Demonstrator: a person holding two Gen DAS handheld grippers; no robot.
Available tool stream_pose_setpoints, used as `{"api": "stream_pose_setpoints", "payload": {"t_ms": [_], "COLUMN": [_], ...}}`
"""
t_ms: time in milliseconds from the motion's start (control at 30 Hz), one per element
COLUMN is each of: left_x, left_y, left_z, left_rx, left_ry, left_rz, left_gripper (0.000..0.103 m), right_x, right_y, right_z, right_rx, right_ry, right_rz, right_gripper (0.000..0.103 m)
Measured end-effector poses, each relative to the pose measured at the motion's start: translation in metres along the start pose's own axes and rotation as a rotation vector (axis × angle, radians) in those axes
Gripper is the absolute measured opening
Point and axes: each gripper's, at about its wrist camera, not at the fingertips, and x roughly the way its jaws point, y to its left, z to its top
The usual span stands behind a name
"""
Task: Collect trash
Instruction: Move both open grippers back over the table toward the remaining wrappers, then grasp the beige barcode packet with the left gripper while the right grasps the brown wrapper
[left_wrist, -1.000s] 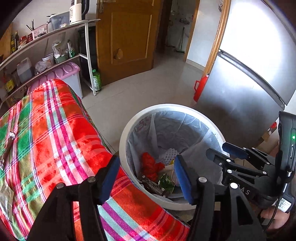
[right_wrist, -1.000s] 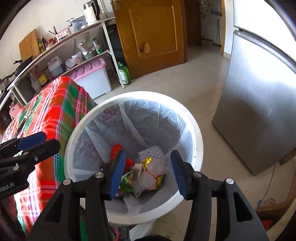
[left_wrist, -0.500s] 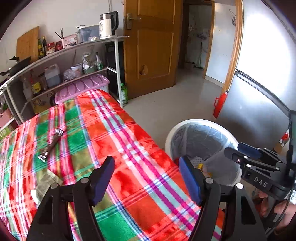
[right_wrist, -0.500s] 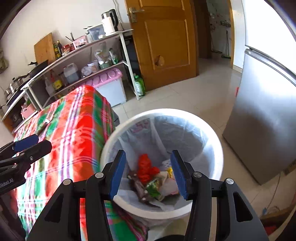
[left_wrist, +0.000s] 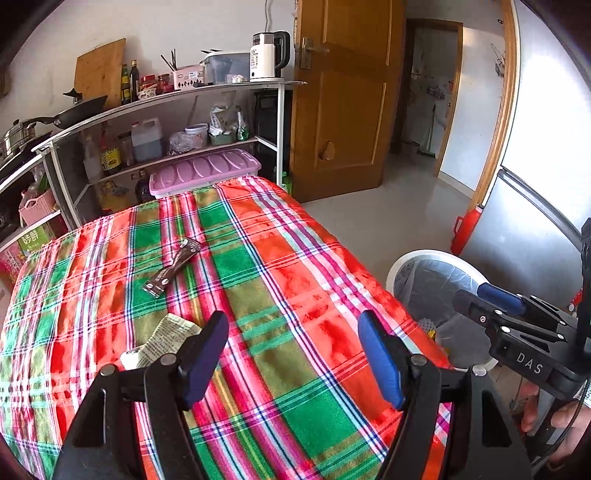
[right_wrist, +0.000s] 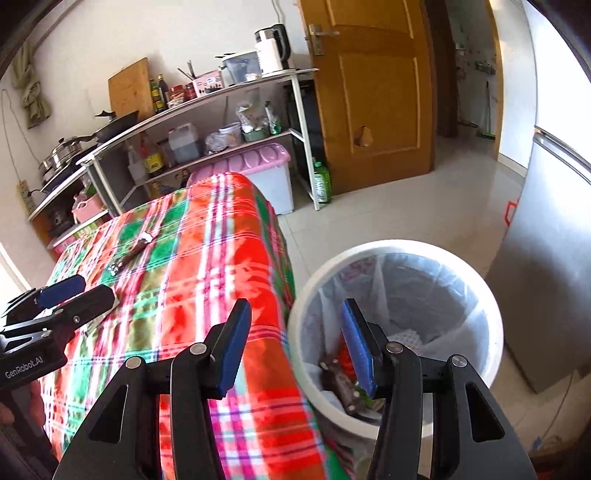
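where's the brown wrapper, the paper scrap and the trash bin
brown wrapper (left_wrist: 173, 267): left wrist view, middle of the strip.
paper scrap (left_wrist: 162, 339): left wrist view, its printed face beside the left finger.
trash bin (right_wrist: 494, 325): right wrist view, white rim on the right.

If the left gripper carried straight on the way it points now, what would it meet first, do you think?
Most likely the bare plaid tablecloth; the left gripper is open and empty, and the pale wrapper lies just off its line.

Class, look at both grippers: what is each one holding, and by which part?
Nothing. The left gripper and the right gripper both stand open with nothing between their pads.
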Motion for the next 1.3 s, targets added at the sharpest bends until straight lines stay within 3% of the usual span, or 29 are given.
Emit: {"api": "stream_pose_setpoints", "payload": {"t_ms": [167,267,433,600,833,1100,1300], "left_x": [-0.008,-0.009,-0.003,0.004,0.025,0.050,0.060], "left_y": [0.024,0.047,0.086,0.109,0.114,0.110,0.109], "left_z": [-0.008,-0.016,-0.030,-0.039,-0.042,-0.040,-0.036], "left_rx": [-0.021,-0.039,-0.086,-0.120,-0.093,-0.023,0.012], "left_ry": [-0.005,0.001,0.049,0.080,0.116,0.161,0.184], "left_rz": [0.019,0.085,0.124,0.110,0.089,0.135,0.111], "left_gripper": [0.079,0.080,0.082,0.084,0.087,0.087,0.087], "right_x": [0.003,0.008,0.021,0.030,0.043,0.054,0.063], "right_y": [0.023,0.038,0.065,0.089,0.113,0.125,0.129], "right_z": [0.002,0.002,0.003,0.005,0.007,0.016,0.019], "right_rx": [-0.031,-0.063,-0.108,-0.137,-0.175,-0.191,-0.195], "right_ry": [0.001,0.006,0.025,0.036,0.054,0.061,0.072], "right_rz": [0.035,0.058,0.092,0.121,0.131,0.128,0.124], "right_gripper": [0.052,0.057,0.058,0.058,0.058,0.058,0.058]}}
